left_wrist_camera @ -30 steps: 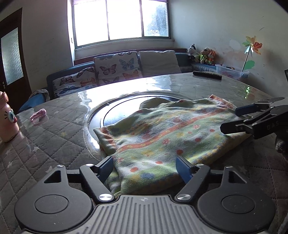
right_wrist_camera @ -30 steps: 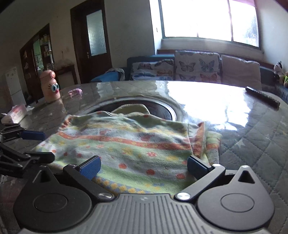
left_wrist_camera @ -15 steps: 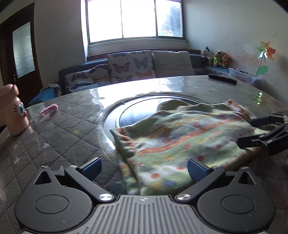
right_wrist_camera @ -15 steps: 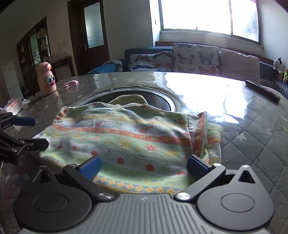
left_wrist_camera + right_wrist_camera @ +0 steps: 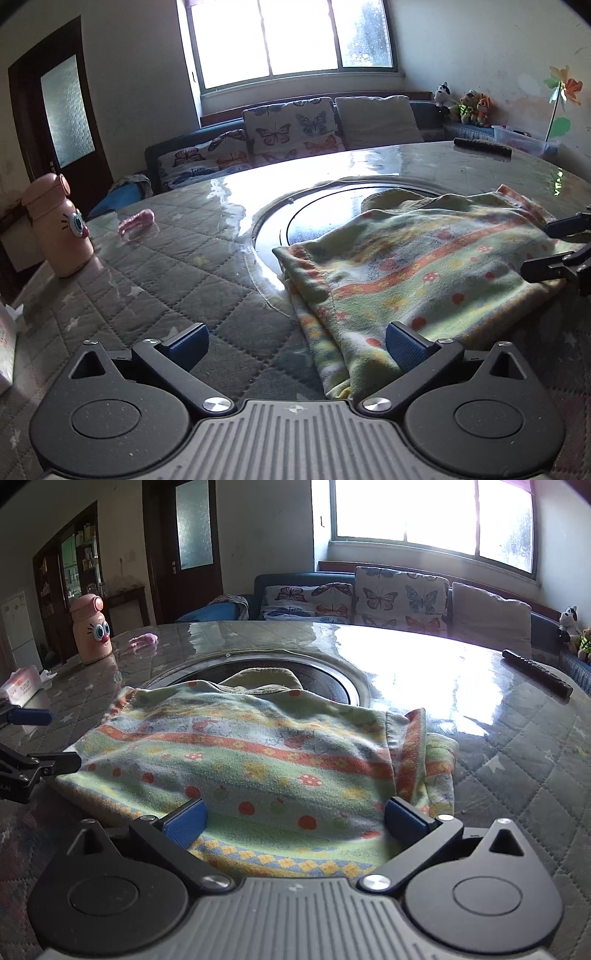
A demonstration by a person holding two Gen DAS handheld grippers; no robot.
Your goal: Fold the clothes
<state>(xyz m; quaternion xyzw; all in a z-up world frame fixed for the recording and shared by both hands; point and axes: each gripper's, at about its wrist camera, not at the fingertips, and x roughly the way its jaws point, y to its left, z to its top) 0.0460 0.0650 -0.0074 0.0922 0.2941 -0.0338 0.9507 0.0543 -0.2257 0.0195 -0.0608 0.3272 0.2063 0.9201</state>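
**Grippers Drawn Back From Folded Garment on Quilted Table**

Pulled back and swung toward 9 o'clock over the past second: left gripper (image 5: 295,341), with its jaws now spread wide over bare quilted table (image 5: 155,280) rather than straddling the cloth edge. Right gripper (image 5: 295,818) likewise spread, holding nothing, blue pads flanking the near hem of the striped garment (image 5: 258,760).

Garment lying flat near the table's middle, partly over the dark round inset (image 5: 317,221), folded into a rough rectangle. Long axis running 9 to 3 o'clock in the right wrist view, orange bands following it; collar end (image 5: 266,677) pointing to 12 o'clock, a tucked sleeve bunched at the 3 o'clock edge. In the left wrist view, the same cloth (image 5: 424,273) stretching from 6 toward 2 o'clock.

Best handled next, by the look of it: both grippers brought low to matching corners of one short edge, pinching every layer, lifting together and laying across evenly, minding the loose sleeve. Pink bottle (image 5: 59,229) and remote control (image 5: 535,675) well apart from the work.
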